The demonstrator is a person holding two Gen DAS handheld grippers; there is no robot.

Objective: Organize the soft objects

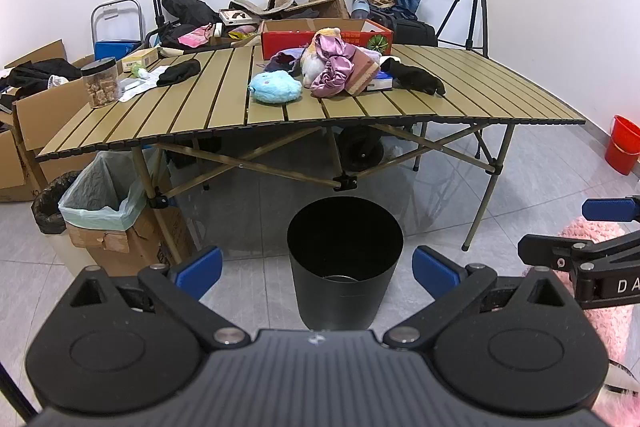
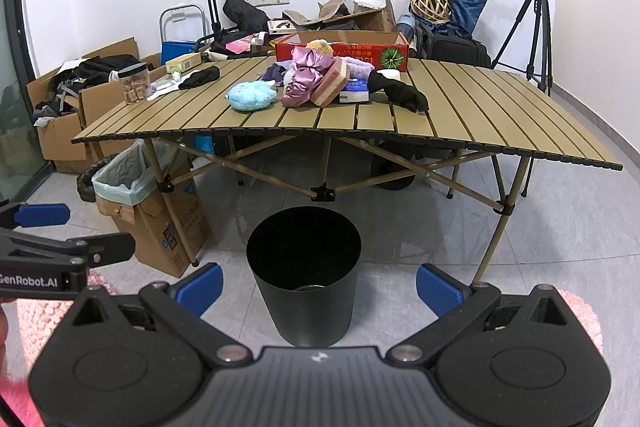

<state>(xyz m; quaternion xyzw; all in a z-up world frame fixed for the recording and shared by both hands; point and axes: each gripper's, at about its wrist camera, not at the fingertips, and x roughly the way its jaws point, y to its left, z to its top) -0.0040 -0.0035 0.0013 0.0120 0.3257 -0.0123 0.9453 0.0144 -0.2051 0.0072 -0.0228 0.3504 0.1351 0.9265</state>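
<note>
- Left wrist view: a black bin (image 1: 345, 263) stands on the floor in front of the slatted folding table (image 1: 500, 87). Behind the bin, on the tabletop, the soft things sit in a heap: a light-blue plush (image 1: 275, 88), a crumpled pink satin cloth (image 1: 332, 67) and a black glove (image 1: 418, 78) to its right, with another dark glove (image 1: 179, 73) off to the left.
- The bin looks almost empty (only a pale ring shows at the bottom), so the sorting appears barely begun, with the whole pile left to move.
- The left gripper (image 1: 318, 267) hangs low before the bin, its blue pads spread wide, holding and touching nothing.
- Right wrist view: the same bin (image 2: 305, 273) sits below the table edge, with the heap beyond it.
- The right gripper (image 2: 319, 285) is likewise spread wide and empty, framing the bin.
</note>
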